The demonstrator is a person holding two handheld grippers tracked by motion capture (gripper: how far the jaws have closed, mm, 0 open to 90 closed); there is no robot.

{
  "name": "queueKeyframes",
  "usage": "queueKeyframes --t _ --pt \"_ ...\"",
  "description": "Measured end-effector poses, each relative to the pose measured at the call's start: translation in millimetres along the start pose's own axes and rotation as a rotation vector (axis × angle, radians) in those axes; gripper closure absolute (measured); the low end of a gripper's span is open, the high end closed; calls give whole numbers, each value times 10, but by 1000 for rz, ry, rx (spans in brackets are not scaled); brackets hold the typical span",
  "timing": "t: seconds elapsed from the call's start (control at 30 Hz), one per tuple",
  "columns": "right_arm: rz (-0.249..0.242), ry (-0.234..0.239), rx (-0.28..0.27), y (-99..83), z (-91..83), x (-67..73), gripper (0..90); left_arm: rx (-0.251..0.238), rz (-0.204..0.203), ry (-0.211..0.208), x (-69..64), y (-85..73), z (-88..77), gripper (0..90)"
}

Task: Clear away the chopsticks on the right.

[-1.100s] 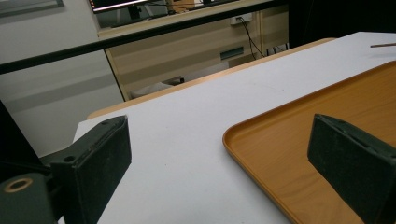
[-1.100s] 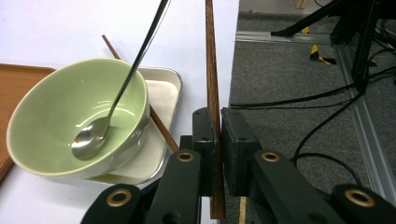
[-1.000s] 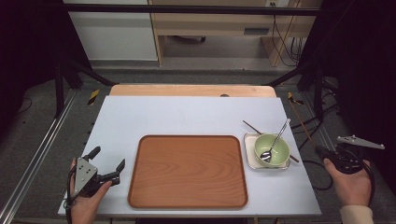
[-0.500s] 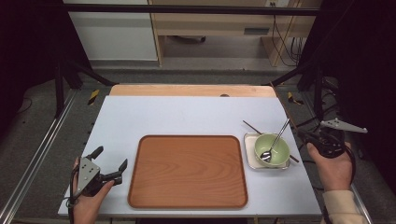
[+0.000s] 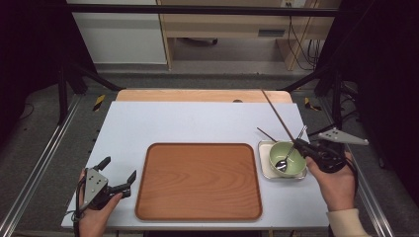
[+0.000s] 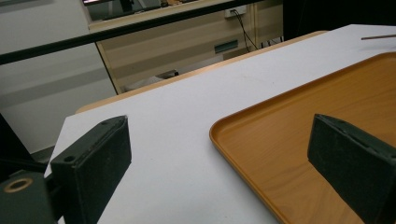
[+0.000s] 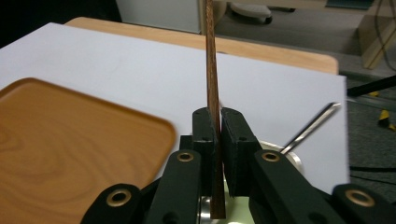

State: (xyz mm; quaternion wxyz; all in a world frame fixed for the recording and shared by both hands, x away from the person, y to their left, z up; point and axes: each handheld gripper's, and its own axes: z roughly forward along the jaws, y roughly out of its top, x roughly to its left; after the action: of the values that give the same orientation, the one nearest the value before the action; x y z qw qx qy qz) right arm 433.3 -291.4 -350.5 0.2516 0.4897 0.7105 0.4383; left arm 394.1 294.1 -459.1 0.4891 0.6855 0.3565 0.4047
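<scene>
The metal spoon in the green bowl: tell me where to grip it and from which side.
Grip the metal spoon by its slim handle, which leans out over the far right rim of the green bowl. Probably come from above and the right, jaws across the handle: its head lies inside the bowl, and the white square dish crowds the low sides.

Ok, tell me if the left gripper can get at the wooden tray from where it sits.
Probably yes. The left gripper rests open beside the wooden tray, its near edge just ahead of the jaws, with bare table between them and nothing in the way.
</scene>
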Motion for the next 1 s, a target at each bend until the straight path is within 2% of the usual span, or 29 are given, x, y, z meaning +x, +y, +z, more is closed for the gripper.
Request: queueKeyframes --t 0.03,0.07,0.1,0.13,0.17,0.33,0.37,0.4,0.5,0.6,0.63,0.77,1.0 --pt "-7 8 6 -22 14 75 848 4 3 -2 3 -13 2 58" --pt "-20 28 15 -62 48 249 848 7 -1 -6 8 -29 5 59" --pt "-28 37 19 -81 66 329 847 9 -3 -13 17 -44 10 59" --pt "-38 46 23 -100 89 406 848 14 -5 -17 26 -55 12 58" --pt "-38 46 23 -100 89 406 848 15 -8 -19 38 -65 9 58" --pt "-61 85 35 -181 195 743 848 -11 -64 -45 103 -93 -44 54" --pt "-81 94 47 -220 231 859 848 -14 -66 -45 115 -96 -52 53" --pt "-81 94 47 -220 231 859 848 -17 -72 -47 122 -102 -55 53" --pt "-91 104 63 -298 261 997 847 -18 -90 -51 138 -115 -65 52" --pt "-101 106 84 -403 277 1075 848 -20 -91 -47 134 -104 -84 52" --pt "-84 113 91 -479 276 1103 847 -23 -94 -46 127 -99 -89 53" --pt "-81 122 96 -595 283 1131 847 -22 -90 -39 109 -89 -93 53" --pt "-74 125 146 -753 336 1196 848 -13 -76 -35 112 -95 -77 55"
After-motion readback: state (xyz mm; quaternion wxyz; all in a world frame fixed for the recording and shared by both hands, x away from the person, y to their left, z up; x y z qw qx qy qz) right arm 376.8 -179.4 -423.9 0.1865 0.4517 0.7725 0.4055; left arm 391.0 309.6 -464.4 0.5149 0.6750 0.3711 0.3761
